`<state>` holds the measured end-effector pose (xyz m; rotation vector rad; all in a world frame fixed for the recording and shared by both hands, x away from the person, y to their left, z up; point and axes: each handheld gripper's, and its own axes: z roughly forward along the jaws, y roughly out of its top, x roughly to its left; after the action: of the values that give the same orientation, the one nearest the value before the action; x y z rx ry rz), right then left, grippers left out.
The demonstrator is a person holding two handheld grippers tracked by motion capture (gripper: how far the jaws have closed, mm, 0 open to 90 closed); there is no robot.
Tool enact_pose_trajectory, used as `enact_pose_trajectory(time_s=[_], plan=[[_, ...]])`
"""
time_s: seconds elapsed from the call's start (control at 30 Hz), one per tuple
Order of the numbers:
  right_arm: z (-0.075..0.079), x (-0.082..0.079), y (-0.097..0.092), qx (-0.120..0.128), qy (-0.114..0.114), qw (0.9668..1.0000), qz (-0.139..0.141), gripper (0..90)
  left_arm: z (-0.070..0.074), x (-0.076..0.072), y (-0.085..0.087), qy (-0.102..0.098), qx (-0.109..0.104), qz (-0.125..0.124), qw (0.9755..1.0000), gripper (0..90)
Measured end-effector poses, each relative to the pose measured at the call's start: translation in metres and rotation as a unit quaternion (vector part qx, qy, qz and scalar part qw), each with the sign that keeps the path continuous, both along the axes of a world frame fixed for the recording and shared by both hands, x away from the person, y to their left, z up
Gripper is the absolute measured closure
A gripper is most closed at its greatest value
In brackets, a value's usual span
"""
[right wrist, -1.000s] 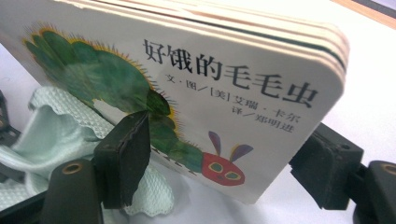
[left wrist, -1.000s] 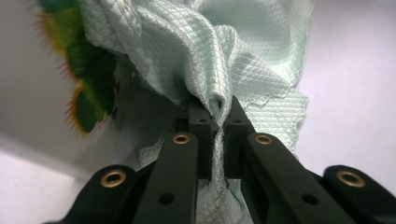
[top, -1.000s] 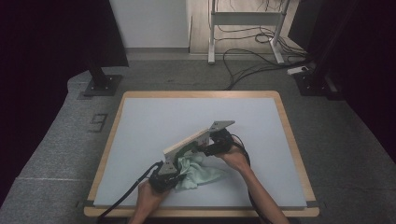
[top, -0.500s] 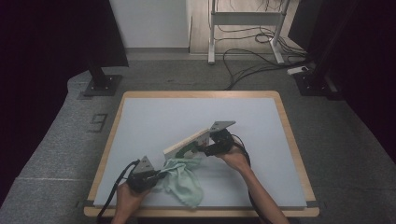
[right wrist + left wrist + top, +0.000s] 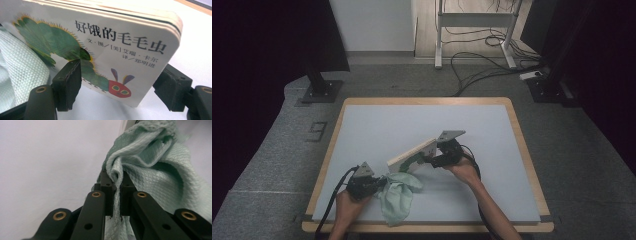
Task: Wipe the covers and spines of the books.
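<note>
While the high view gives only layout, my left gripper [image 5: 379, 181] sits near the table's [image 5: 377, 125] front-left edge with the pale green cloth [image 5: 397, 197] trailing beside it, and my right gripper [image 5: 432, 161] holds the board book [image 5: 412, 156] tilted up near the middle. My left gripper view shows what that hides: both jaws pinched tight on a fold of cloth [image 5: 150, 165]. My right gripper view shows the jaws clamping the book's [image 5: 112, 50] edges, its cover bearing a caterpillar and the title 好饿的毛毛虫.

Cloth [image 5: 398, 196] on table [image 5: 377, 125] at near left, book [image 5: 412, 155] propped just right behind it.
</note>
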<state>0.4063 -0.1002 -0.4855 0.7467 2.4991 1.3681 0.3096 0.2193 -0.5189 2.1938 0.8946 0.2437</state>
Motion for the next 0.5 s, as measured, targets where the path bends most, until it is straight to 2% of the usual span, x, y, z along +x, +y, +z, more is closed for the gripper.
enact_pose_trajectory(time_s=[0.23,0.5], plan=[[-0.001,-0.001,-0.001,0.006,0.000,1.0000,-0.001,25.7,-0.003,0.001,-0.002,-0.004,-0.011,-0.003,0.9999,84.2],[-0.001,-0.001,0.000,0.002,-0.001,1.0000,-0.002,25.5,0.013,0.000,0.000,-0.022,-0.026,-0.011,0.9994,84.0]])
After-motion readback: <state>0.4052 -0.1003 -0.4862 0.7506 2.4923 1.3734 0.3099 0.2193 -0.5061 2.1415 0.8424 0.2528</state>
